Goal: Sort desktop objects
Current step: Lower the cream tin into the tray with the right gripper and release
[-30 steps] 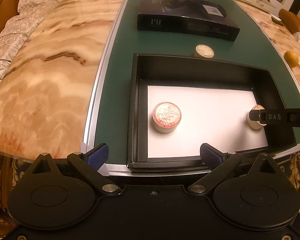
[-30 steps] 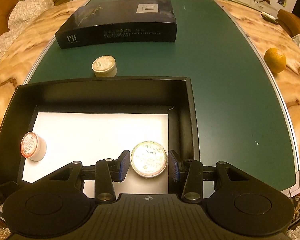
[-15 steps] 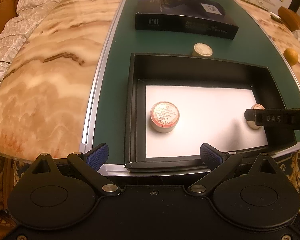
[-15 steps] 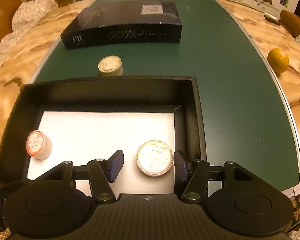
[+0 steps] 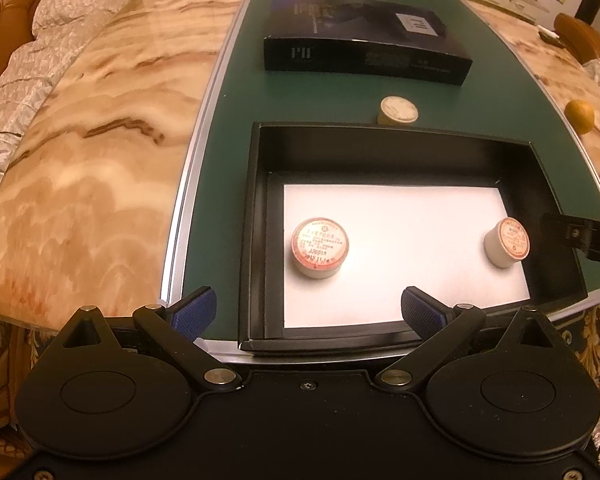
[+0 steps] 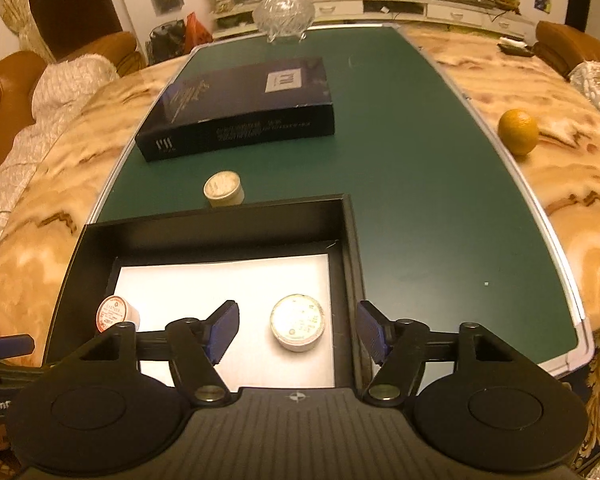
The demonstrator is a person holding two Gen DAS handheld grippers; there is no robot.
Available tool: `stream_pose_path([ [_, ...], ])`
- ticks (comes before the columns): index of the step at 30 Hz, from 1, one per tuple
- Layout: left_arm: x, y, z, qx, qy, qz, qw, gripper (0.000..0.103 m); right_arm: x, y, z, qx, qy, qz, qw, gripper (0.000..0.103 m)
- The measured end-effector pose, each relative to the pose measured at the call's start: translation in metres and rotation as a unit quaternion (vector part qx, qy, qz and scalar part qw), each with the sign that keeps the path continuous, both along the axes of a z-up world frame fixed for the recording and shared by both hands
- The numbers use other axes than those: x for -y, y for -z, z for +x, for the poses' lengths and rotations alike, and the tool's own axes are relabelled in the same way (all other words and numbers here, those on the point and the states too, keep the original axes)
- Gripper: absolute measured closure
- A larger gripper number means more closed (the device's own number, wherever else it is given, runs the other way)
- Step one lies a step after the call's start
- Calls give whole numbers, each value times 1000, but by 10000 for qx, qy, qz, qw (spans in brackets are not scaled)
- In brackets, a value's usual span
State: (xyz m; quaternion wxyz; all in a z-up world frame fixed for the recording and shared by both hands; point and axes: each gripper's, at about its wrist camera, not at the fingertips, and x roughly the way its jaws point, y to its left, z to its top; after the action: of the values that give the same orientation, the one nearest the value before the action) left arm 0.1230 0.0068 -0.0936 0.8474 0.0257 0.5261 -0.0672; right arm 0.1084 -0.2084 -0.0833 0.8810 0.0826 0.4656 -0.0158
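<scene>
A black open box (image 5: 396,148) with a white floor sits on the green table strip. Two small round white jars stand inside: one with a red-rimmed lid at the left (image 5: 320,247) and one at the right (image 5: 507,242). The right wrist view shows the same box (image 6: 220,224) and jars (image 6: 297,322) (image 6: 116,313). A third jar (image 5: 398,110) (image 6: 223,188) stands on the green just behind the box. My left gripper (image 5: 307,316) is open and empty above the box's near edge. My right gripper (image 6: 298,332) is open, raised above the right jar, not touching it.
A long dark blue box (image 5: 364,50) (image 6: 240,108) lies farther back on the green strip. An orange (image 6: 518,131) sits on the marble at the right. A glass bowl (image 6: 284,14) stands at the far end. Sofas surround the table.
My right gripper opened wider around the right jar, let it go on the box floor and drew back and up. The left gripper stayed open and rose slightly.
</scene>
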Motion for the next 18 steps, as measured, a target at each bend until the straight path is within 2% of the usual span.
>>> stream_pose_path([
  [11, 13, -8, 7, 88, 52, 54, 9999, 2, 7, -7, -11, 61, 81, -16, 9999, 33],
  [18, 27, -16, 19, 207, 133, 132, 9996, 2, 12, -6, -15, 111, 141, -35, 9998, 26],
])
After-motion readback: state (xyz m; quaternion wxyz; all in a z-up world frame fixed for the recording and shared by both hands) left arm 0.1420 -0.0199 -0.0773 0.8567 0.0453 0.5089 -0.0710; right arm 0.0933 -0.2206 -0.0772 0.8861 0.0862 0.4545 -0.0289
